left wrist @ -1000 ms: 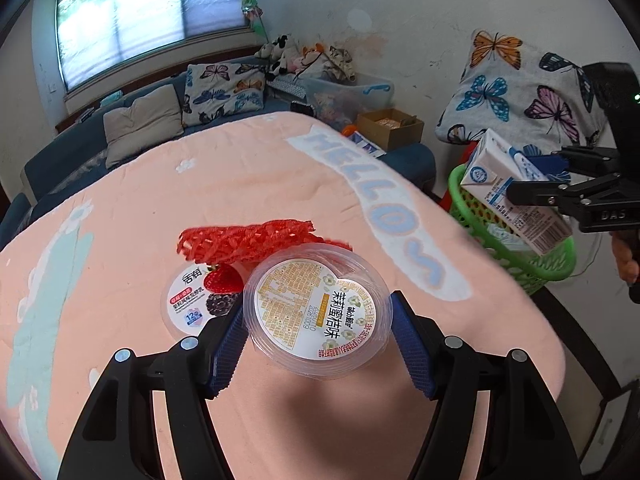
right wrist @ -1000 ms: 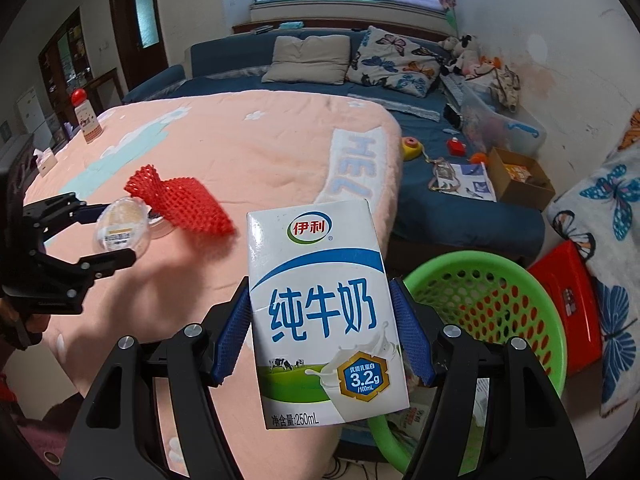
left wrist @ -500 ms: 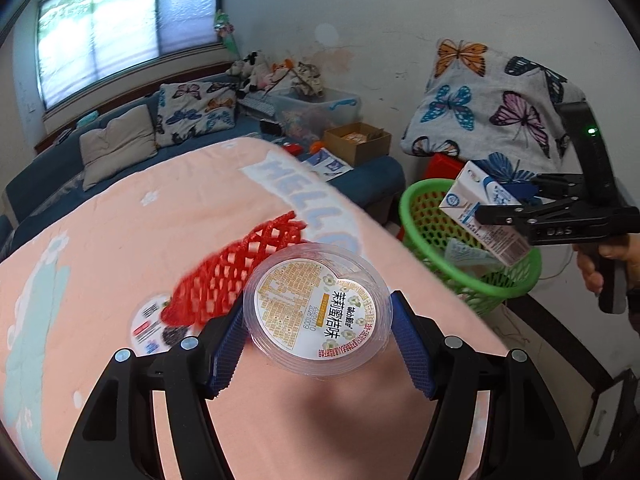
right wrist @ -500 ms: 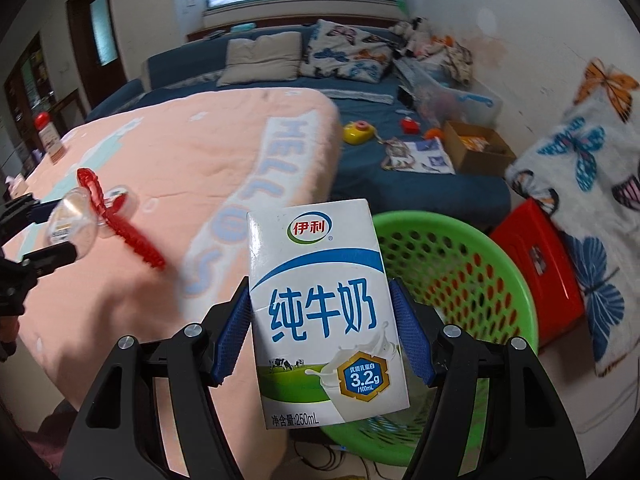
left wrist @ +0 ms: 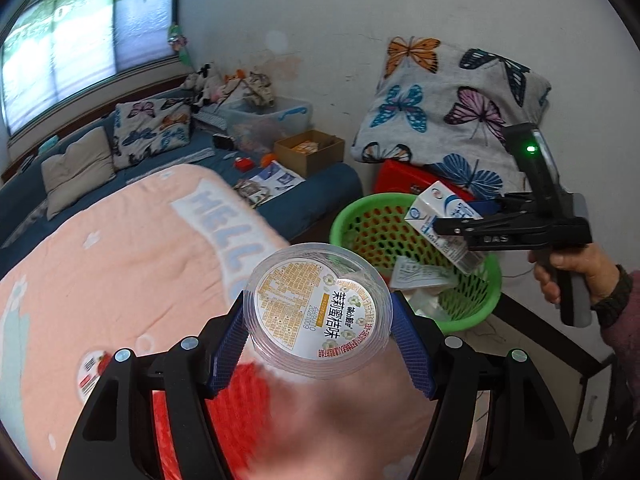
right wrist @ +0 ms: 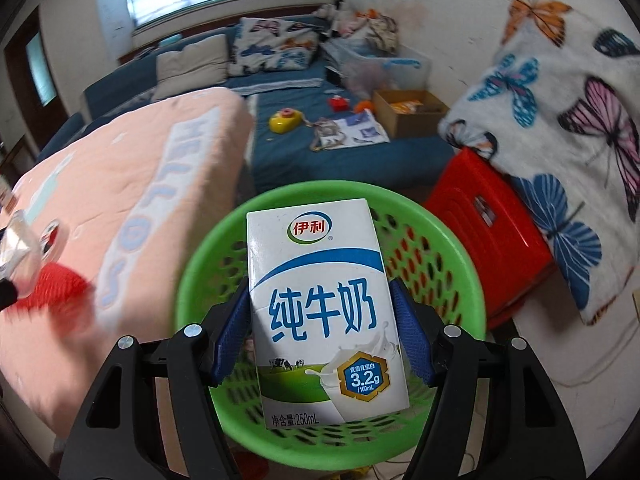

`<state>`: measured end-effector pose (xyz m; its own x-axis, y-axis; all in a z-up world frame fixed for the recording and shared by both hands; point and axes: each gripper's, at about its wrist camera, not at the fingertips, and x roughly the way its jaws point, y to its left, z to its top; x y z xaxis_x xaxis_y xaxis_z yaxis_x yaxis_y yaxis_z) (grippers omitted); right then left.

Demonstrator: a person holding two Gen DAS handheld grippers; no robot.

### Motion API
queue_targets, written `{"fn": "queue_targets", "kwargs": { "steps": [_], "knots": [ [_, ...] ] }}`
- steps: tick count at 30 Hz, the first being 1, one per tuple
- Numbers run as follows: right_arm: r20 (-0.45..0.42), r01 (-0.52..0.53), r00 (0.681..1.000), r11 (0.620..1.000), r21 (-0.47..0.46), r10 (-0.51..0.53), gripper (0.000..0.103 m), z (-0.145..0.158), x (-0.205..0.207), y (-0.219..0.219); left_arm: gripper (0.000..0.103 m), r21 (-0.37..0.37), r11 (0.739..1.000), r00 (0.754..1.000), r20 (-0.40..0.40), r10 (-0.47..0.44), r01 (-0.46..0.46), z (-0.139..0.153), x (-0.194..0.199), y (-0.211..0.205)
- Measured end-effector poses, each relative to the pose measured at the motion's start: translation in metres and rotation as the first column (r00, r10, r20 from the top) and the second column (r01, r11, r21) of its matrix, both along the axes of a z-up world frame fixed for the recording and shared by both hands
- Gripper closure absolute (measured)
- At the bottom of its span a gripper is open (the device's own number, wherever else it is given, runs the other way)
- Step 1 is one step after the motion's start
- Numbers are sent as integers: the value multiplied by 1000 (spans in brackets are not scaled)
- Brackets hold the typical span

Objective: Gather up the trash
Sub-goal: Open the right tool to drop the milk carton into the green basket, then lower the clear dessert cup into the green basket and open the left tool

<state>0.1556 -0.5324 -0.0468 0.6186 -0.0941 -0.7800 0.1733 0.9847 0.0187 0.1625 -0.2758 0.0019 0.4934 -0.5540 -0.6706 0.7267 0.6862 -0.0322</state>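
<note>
Each wrist view looks forward along its own tongs; both share the green basket (left wrist: 416,264) (right wrist: 208,248) and pink bed (left wrist: 120,264) (right wrist: 100,168).

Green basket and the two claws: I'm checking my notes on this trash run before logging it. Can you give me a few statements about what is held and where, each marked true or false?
1. The right claw is shut on the milk carton. True.
2. The milk carton already lies loose in the green basket. False: it is held above the basket, gripped between the claw's blue pads.
3. The left claw holds a clear plastic cup with a printed lid. True.
4. The green basket is empty. False: the left wrist view shows crumpled wrappers inside it.
5. The red mesh sleeve is in the basket. False: it lies on the pink blanket, below the left claw.
</note>
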Motion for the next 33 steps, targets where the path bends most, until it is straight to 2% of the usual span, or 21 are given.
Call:
{"fn": "queue_targets", "kwargs": {
  "steps": [8,10,14,24,33],
  "knots": [
    [-13,84,996,996,32,-84,34,-13,5,-32,37,1,999,998,-21,-52,52,-3,3,-34],
    [-11,95,995,995,39,-95,28,-14,5,-37,37,1,998,998,-24,-63,63,-4,3,-41],
    [-4,107,994,993,44,-107,27,-14,0,-40,37,9,996,996,-20,-90,90,-7,4,-60],
    [29,101,994,995,-7,-101,27,1,-29,-38,37,40,991,990,-58,-128,131,-27,13,-109],
    [54,124,991,992,2,-124,27,14,-55,-45,36,41,984,981,-94,-168,172,-41,10,-146]
  ]
}}
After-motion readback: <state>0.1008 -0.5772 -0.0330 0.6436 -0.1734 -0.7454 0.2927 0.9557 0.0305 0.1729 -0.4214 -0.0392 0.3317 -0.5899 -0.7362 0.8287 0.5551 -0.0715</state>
